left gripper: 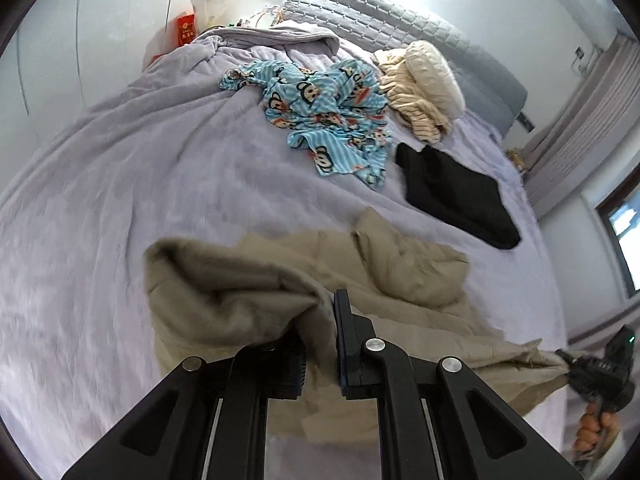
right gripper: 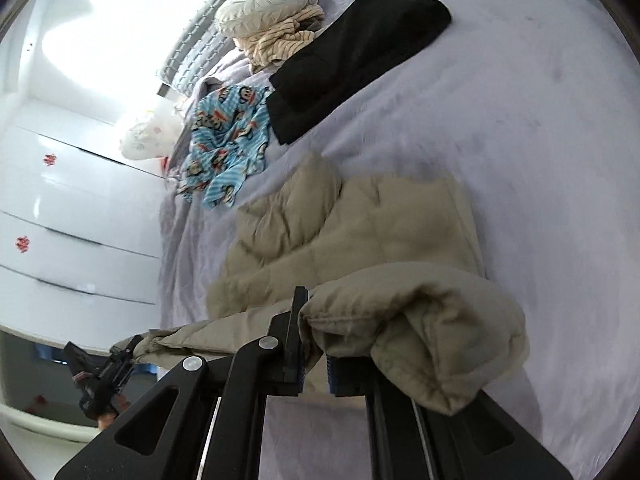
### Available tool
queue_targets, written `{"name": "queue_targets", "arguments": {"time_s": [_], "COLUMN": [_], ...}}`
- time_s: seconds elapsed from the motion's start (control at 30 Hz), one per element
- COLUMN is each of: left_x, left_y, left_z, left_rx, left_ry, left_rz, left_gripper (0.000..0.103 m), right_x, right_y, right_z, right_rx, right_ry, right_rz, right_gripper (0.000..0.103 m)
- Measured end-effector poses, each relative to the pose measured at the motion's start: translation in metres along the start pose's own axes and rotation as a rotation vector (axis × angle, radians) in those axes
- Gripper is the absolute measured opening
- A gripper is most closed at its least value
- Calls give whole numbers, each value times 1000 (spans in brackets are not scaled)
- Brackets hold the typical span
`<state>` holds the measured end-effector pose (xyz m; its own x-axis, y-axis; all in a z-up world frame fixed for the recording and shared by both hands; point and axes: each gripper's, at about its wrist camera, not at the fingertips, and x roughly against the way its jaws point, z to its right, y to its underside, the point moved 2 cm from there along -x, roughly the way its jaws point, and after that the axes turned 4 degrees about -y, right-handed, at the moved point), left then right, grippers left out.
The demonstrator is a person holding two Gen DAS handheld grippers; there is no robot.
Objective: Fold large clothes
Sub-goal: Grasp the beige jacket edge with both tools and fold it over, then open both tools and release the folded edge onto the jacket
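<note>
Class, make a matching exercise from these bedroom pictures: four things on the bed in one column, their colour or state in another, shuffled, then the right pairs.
Things:
1. padded coat
2. folded garment
3. cartoon-print garment
4. round cushion

Descriptions:
A. cream
B. beige, gripped at two places
C. blue-striped, crumpled
D. black, lying flat

Pairs: 1-B, 2-D, 3-C, 4-A

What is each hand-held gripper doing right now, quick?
Left hand-held gripper: closed on an edge of the beige quilted garment.
Right hand-held gripper: closed on another edge of it.
</note>
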<state>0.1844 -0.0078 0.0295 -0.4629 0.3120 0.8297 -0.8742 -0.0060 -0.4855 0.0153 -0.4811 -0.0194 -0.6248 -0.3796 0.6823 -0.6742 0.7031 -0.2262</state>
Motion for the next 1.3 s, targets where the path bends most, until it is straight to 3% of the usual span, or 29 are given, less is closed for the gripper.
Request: {"name": "queue_targets", "arguments": {"time_s": [0.1,0.37,0.5,0.63,0.67,0.73,0.77,0.8,0.9,0.97,1.0,1.03,1.07,1.1,1.23,1.3], "left_x": [-47,-159,-188,-193,-190,-180,-173,-164,-148,-143,-142,-143,-146,-151,-180,-195], "left_y": [-14,-19,-20,-19,-19,-18,-19,-19,-24,-24,-21,-18,-15,-9,14,19], "left_z": [2,-2,-3,-1,-1,1,1,1,5,10,15,21,27,35,65,70], "left_rx": [-46,-122,-111,-132,-143,-168,-176,-180,-204,-211,-224,-247,-264,-288,-388,-386], "left_ry": [-49,-130,-140,-145,-145,-148,-148,-162,-174,-146,-110,-69,-46,-10,-28,-51], "left_rz": [-26,-129,-149,-144,-140,-111,-92,-57,-18,-25,-37,-61,-82,-105,-113,-107], "left_gripper": [13,14,14,15,20,45,79,94,94,93,76,64,48,42,40,40], "right_x": [-34,-121,-151,-162,-162,-160,-158,-154,-139,-128,-126,-126,-130,-133,-172,-189], "right_y": [-24,-45,-51,-56,-57,-58,-59,-59,-60,-57,-55,-52,-46,-43,-18,-12], "right_z": [6,52,71,75,74,70,68,64,54,42,36,28,16,11,-14,-10], "right_rx": [-18,-136,-180,-184,-181,-166,-160,-146,-116,-75,-56,-28,27,61,264,294], "right_ry": [28,87,94,95,99,97,94,90,78,78,76,67,61,63,127,159], "right_rz": [2,-2,-30,-47,-53,-61,-60,-55,-25,7,6,5,-15,-33,-114,-132], "right_gripper": [8,9,9,10,11,20,24,33,65,65,62,38,24,14,14,14]}}
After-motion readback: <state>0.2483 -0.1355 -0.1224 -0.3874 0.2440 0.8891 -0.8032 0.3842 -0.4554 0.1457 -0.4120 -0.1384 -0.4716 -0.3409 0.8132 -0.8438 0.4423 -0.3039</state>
